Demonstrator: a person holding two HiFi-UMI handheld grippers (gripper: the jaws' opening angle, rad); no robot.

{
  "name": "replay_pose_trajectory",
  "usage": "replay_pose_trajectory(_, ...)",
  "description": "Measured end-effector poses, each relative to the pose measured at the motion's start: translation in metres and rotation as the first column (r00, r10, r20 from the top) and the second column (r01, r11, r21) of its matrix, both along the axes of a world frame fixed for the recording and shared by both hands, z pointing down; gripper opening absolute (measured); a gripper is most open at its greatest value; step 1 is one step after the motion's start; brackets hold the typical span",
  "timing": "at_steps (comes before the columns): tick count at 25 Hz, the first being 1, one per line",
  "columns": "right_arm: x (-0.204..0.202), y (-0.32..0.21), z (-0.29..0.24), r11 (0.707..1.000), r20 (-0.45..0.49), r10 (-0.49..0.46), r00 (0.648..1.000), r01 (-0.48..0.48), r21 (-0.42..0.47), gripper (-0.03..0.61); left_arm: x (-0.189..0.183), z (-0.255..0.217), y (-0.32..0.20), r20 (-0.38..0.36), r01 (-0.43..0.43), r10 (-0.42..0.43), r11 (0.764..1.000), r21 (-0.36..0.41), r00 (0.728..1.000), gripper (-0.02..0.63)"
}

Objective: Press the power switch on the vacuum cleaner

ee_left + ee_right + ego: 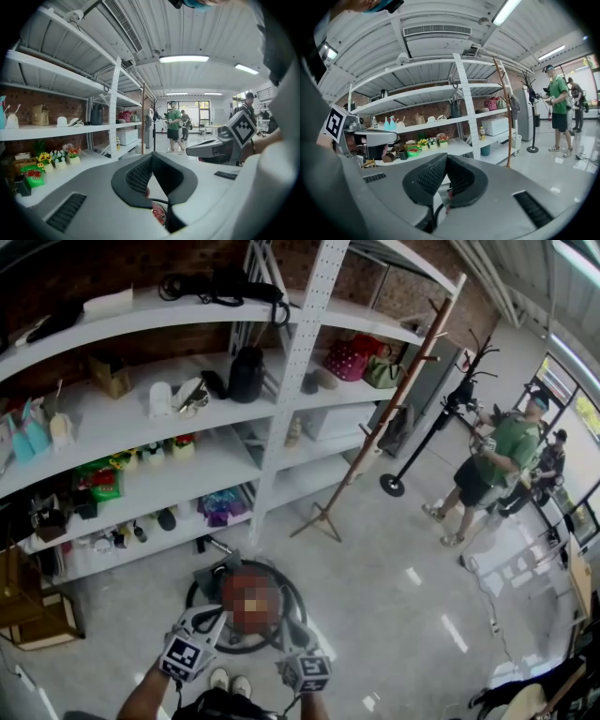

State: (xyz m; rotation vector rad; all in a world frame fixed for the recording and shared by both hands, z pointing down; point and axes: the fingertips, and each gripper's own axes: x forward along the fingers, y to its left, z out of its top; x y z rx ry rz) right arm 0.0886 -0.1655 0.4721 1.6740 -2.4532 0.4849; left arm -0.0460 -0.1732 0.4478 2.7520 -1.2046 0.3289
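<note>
Down at my feet, on the near floor [394, 596], sits the vacuum [217, 582], a round canister ringed by its black hose. I hold both claws just above it, pointing down, so either tip could serve as a prodding finger. My left claw [208, 622] hangs over its left edge and my right claw [292, 645] over its near right. Each has its jaws pressed together with nothing between them, which I judge the right shape for poking a button. Past the closed tips, each claw's view shows a sliver of the vacuum's red top. I cannot make out the switch itself, so I would find it before pushing.

The floor is pale, glossy and hard, so the canister may slide under a push. White shelves [141, 418] of small goods line the far left wall. A person in green [497, 460] stands well apart, far right.
</note>
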Motion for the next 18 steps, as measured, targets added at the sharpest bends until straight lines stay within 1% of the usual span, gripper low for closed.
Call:
replay_pose_trajectory(2, 0.003, 0.002, -0.005, 1.000, -0.002, 0.001, 1.000, -0.001, 0.006, 0.002, 0.002, -0.004, 0.000, -0.020, 0.008, -0.008, 1.000, 0.010, 1.000, 0.009)
replay_pose_trajectory(5, 0.007, 0.005, -0.011, 1.000, -0.014, 0.000, 1.000, 0.000, 0.011, 0.002, 0.006, -0.013, 0.001, 0.003, -0.001, 0.001, 0.999, 0.043, 1.000, 0.009)
replay_pose_trajectory(7, 0.008, 0.007, -0.012, 1.000, -0.016, -0.003, 1.000, 0.003, 0.016, 0.002, 0.007, -0.017, 0.003, 0.011, -0.007, 0.007, 0.999, 0.047, 1.000, 0.009)
replay_pose_trajectory(13, 0.014, 0.018, -0.024, 1.000, 0.010, 0.017, 1.000, -0.017, 0.025, 0.002, 0.010, -0.032, 0.011, -0.012, -0.001, 0.001, 0.998, 0.069, 1.000, 0.009)
replay_pose_trajectory(18, 0.018, 0.025, -0.033, 0.999, -0.003, 0.021, 1.000, -0.021, 0.049, 0.002, 0.012, -0.040, 0.016, -0.005, -0.008, 0.008, 0.997, 0.077, 1.000, 0.009)
